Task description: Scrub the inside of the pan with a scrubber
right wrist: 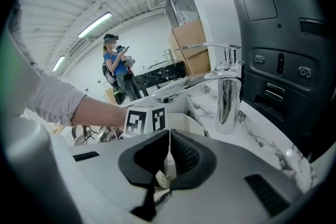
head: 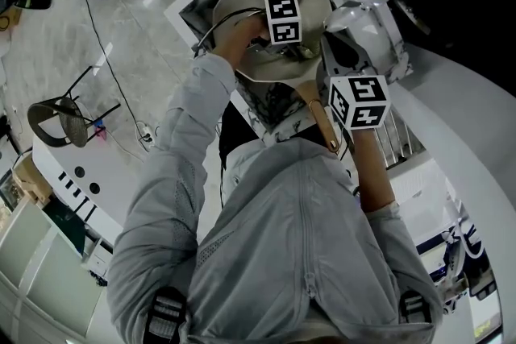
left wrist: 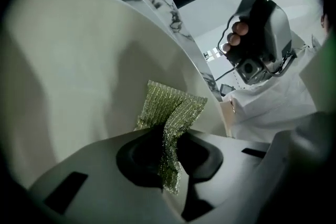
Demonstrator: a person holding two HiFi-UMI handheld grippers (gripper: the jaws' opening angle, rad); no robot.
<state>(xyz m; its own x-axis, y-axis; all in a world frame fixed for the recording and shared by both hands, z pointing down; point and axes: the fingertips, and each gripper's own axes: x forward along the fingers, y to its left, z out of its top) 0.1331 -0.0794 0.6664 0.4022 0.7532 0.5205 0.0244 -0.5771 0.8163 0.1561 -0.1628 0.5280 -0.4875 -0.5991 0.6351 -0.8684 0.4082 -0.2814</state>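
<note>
Marble counter (right wrist: pixel 260 134) backs the work. The left gripper (left wrist: pixel 167 147) pinches the green mesh scrubber (left wrist: pixel 173 107) against the inner wall of the cream pan (left wrist: pixel 79 71). The right gripper (right wrist: pixel 168 157) clamps the pan's rim at 3 o'clock in the head view; a chrome faucet (right wrist: pixel 227 89) rises at its 1 o'clock.
</note>
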